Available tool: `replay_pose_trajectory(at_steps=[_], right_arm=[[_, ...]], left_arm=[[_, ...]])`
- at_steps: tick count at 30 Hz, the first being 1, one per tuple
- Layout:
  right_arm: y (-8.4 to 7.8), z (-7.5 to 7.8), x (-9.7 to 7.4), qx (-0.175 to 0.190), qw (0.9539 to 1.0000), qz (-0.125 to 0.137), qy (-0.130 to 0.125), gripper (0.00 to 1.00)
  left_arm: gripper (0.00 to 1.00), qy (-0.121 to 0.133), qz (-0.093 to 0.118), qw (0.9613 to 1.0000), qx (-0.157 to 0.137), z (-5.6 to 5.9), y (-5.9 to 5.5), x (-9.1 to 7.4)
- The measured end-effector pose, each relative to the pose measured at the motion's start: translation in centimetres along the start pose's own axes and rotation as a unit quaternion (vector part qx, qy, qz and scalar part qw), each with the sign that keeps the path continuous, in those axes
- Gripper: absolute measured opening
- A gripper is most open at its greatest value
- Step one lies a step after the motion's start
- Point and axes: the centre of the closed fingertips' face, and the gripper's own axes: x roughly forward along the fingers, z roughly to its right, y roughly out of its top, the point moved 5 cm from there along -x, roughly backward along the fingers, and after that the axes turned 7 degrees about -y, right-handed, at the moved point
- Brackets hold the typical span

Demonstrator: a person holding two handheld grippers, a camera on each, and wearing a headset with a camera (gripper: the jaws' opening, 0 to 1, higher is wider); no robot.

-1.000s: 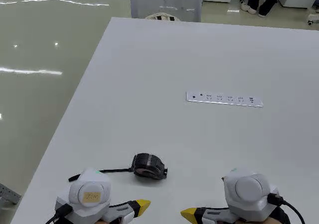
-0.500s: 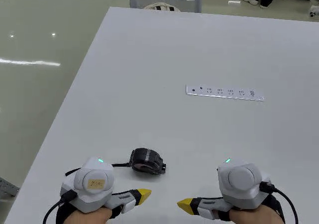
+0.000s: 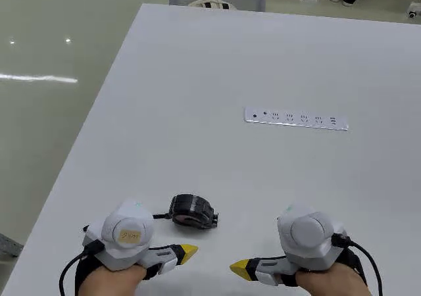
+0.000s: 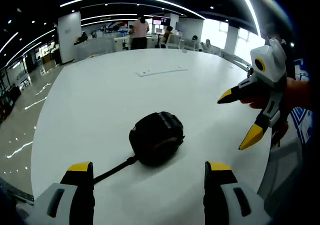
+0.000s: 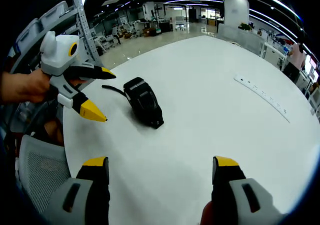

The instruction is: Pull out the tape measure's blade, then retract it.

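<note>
Black tape measure [image 4: 157, 136] lies just ahead of the left gripper [image 4: 148, 169], jaws spread; right gripper [image 5: 162, 161] jaws spread too, empty.

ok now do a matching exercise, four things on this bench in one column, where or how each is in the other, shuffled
1 black round tape measure
2 long white power strip
3 left gripper with yellow-tipped jaws
4 right gripper with yellow-tipped jaws

a open, on the tape measure's strapless side
b lying ungripped between both grippers
c flat, farther out on the white table
d open, nearest the black strap

Pairs: 1-b, 2-c, 3-d, 4-a
</note>
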Motion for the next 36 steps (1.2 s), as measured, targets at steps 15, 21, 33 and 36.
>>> replay_pose_trajectory(at_steps=[15,21,33,36], right_arm=[[1.0,0.1,1.8,-0.070,0.9973,0.003,0.021,0.81],[1.4,0.1,2.5,-0.102,0.9943,0.006,0.029,0.77],[2.4,-0.1,3.9,-0.150,0.9875,0.015,0.047,0.73],[2.8,-0.2,4.2,-0.165,0.9847,0.020,0.052,0.71]], left_arm=[[0.84,-0.028,-0.003,0.9972,0.069,-1.5,1.0,1.6],[0.81,-0.052,-0.013,0.9923,0.111,-1.7,1.4,2.2],[0.75,-0.088,-0.034,0.9774,0.189,-1.7,2.1,3.2],[0.73,-0.098,-0.036,0.9743,0.199,-1.6,2.3,3.3]])
